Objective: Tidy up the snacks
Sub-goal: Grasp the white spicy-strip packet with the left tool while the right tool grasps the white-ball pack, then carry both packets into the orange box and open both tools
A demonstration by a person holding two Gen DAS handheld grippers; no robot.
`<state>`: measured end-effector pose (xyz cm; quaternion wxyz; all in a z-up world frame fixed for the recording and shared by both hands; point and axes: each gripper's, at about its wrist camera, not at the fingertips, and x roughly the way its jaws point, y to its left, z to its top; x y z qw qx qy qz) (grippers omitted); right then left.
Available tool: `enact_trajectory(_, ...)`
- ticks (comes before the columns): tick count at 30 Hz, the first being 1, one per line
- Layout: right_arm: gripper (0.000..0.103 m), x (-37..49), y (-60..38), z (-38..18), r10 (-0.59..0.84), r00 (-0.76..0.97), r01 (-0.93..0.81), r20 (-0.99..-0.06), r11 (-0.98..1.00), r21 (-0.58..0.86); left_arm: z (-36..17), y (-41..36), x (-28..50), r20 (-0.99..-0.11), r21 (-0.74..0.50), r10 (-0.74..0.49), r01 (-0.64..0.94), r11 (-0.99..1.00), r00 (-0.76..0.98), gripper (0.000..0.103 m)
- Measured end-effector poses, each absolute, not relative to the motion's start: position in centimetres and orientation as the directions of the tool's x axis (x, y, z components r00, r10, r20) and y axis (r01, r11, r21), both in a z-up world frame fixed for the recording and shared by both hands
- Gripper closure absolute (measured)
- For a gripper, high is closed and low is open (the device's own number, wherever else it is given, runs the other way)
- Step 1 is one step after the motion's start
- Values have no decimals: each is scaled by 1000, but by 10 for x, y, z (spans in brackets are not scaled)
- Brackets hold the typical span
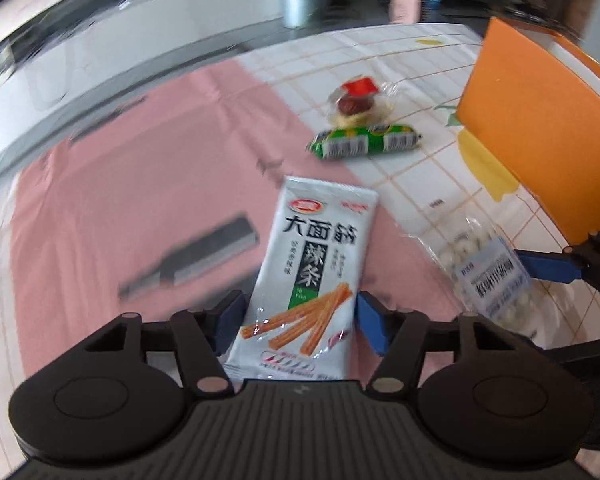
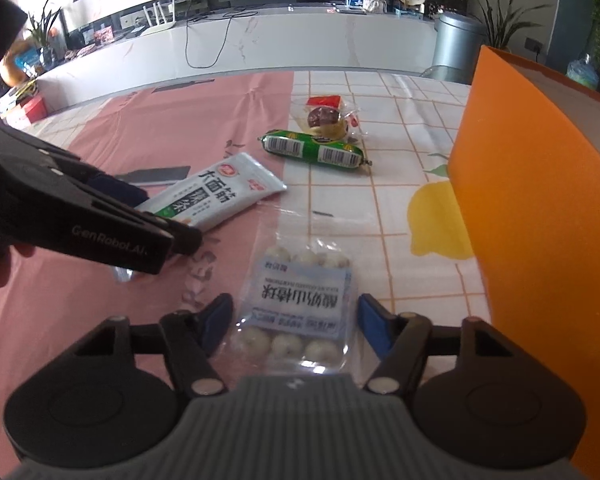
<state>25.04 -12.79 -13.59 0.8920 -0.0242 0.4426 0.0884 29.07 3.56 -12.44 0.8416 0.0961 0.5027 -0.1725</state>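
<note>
We judge the sorting to be at its very start: all four snacks we can see lie on the bench (image 2: pixel 400 92), outside the orange box (image 2: pixel 540 220), and we cannot see into the box to tell whether anything is already there.

Our left hand-held gripper (image 1: pixel 298 316) is set around the lower part of the white spicy-strip packet (image 1: pixel 312 264). Its blue pads sit at the packet's two edges, but the view is blurred and we cannot tell whether they press it or just flank it. The right wrist view shows the packet's far end tilted up toward the box side, well apart from the box.

Our right hand-held gripper (image 2: pixel 296 320) is spread wide, with the clear bag of white candy balls (image 2: pixel 300 300) between its pads and a visible gap on each side, so it holds nothing yet. This bag is the snack nearest the orange box.

Farther along the bench from the box's near corner lie the green sausage (image 2: pixel 314 151) and, touching it on the far side, a small clear-wrapped cake (image 2: pixel 328 118), both untouched.

So two pickups appear to be in preparation, and two more snacks remain after them.
</note>
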Motion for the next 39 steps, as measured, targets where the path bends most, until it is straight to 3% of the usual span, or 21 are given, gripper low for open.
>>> enact_trajectory(5, 40, 233, -135, -136, 145, 589, -222, -795, 975, 14, -122, 40, 264, -880, -70, -178, 250, 966, 440, 31)
enact_trajectory(10, 31, 230, -138, -136, 152, 616, -222, -773, 975, 15, -124, 40, 261, -841, -115, -193, 182, 977, 505, 21)
enact_trajectory(20, 31, 239, -133, -142, 128, 641, -192, -757, 981, 3, -133, 18, 265, -803, -6, -114, 184, 983, 585, 16)
enact_trajectory(25, 33, 240, -132, -143, 135, 648, -204, -750, 979, 1, -134, 20, 260, -781, -14, -134, 198, 980, 609, 29)
enact_trajectory(27, 33, 240, -132, -143, 139, 648, -207, -749, 978, 2, -133, 21, 259, -776, -14, -139, 203, 979, 615, 43)
enact_trajectory(31, 44, 242, -130, -142, 143, 646, -218, -750, 976, -1, -131, 22, 257, -780, -33, -151, 202, 979, 607, 45)
enact_trajectory(39, 46, 240, -135, -134, 153, 614, -226, -774, 974, 14, -115, 23, 238, -790, -68, -154, 165, 984, 593, 47)
